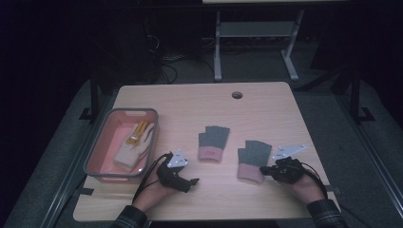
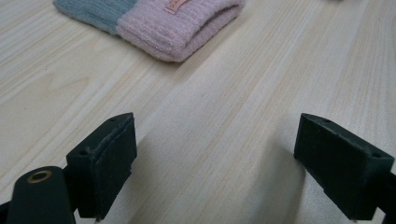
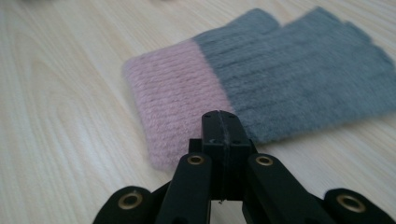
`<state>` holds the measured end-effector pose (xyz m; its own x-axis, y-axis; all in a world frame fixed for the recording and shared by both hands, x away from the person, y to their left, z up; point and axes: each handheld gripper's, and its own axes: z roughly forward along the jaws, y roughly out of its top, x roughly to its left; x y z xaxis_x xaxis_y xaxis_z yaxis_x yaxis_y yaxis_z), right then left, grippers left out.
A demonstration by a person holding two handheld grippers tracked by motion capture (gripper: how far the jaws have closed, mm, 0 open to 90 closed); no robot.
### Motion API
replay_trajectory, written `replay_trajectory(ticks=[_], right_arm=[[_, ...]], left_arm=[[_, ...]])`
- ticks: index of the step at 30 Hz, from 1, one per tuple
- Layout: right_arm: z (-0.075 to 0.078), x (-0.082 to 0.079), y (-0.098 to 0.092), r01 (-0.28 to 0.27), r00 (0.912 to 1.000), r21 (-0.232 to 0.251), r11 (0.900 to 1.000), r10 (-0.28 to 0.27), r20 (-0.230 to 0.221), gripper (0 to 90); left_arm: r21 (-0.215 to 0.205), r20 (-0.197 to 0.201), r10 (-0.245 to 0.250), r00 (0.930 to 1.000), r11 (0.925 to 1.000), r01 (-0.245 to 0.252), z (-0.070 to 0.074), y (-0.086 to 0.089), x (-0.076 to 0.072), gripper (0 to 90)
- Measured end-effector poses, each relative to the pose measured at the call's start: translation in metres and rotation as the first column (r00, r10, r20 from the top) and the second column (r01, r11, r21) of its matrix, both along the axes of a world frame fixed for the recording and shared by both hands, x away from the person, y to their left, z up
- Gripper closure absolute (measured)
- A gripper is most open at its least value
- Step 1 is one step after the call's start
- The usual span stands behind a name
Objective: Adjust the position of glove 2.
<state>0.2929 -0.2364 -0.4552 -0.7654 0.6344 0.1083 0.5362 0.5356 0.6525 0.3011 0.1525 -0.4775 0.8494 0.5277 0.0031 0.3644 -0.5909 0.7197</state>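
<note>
Nearest the high camera, two forearms in plaid sleeves came in over the front edge of the light wooden table (image 1: 266, 107), each hand carrying a black two-jaw gripper. The left gripper (image 1: 192, 182) lay low over bare tabletop, front and left of centre, just right of the tray, with its grey three-cornered plate on top. In the left gripper view its jaws stood wide apart with nothing but wood grain between them.

The right gripper (image 1: 263, 169) pointed leftward at the pink cuff of the right-hand glove (image 1: 254, 159). In the right gripper view the jaws were pressed flat together, pad against pad, and held nothing; their tips sat in front of the glove's (image 3: 261, 88) near edge, about where pink cuff meets grey hand. Whether they touched the knit could not be told.

Both gloves were fingerless knits, grey with a pink cuff, lying flat with cuffs toward the person. The left-hand glove (image 1: 213, 143) lay near the middle of the table, apart from its partner and beyond the left gripper; its cuff (image 2: 182, 25), bearing a small tag, crossed the top of the left gripper view.

At the left edge stood a pink tray with a grey rim (image 1: 109, 124). Inside lay a cream glove (image 1: 134, 148) with something yellow near its far end.
</note>
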Motion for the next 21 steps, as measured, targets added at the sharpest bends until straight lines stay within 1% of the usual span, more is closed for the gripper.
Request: replay_trajectory(ticks=[7,14,15,17,19,20,21], right_arm=[[0.000,0.000,0.018,-0.051,0.9987,-0.001,0.999,0.051,0.000,90.0],[0.000,0.002,0.038,-0.100,0.9950,0.001,0.995,0.100,0.005,90.0],[0.000,0.002,0.039,-0.098,0.9952,0.001,0.995,0.098,0.003,90.0],[0.001,0.003,0.038,-0.097,0.9952,0.005,0.995,0.097,0.013,90.0],[0.003,0.003,0.032,-0.075,0.9971,0.015,0.997,0.075,0.017,90.0],[0.003,0.004,0.027,-0.069,0.9973,0.017,0.997,0.068,0.027,89.9],[0.003,0.004,0.023,-0.046,0.9986,0.027,0.999,0.045,0.026,87.3]], left_arm=[[0.000,0.000,0.000,1.0000,1.0000,0.000,0.000,0.000,0.000,12.4],[0.000,0.001,0.000,1.0000,1.0000,0.000,0.000,0.000,0.000,12.4],[0.000,0.001,0.000,1.0000,1.0000,0.000,0.000,0.000,0.000,12.3],[0.000,0.000,0.000,1.0000,1.0000,0.000,0.000,0.000,0.000,12.4],[0.000,0.000,0.000,1.0000,1.0000,0.000,0.000,0.000,0.000,12.4],[0.000,0.000,-0.001,1.0000,1.0000,0.001,0.000,0.000,0.000,12.4],[0.001,0.000,-0.001,1.0000,1.0000,0.001,0.000,0.000,0.000,12.4]])
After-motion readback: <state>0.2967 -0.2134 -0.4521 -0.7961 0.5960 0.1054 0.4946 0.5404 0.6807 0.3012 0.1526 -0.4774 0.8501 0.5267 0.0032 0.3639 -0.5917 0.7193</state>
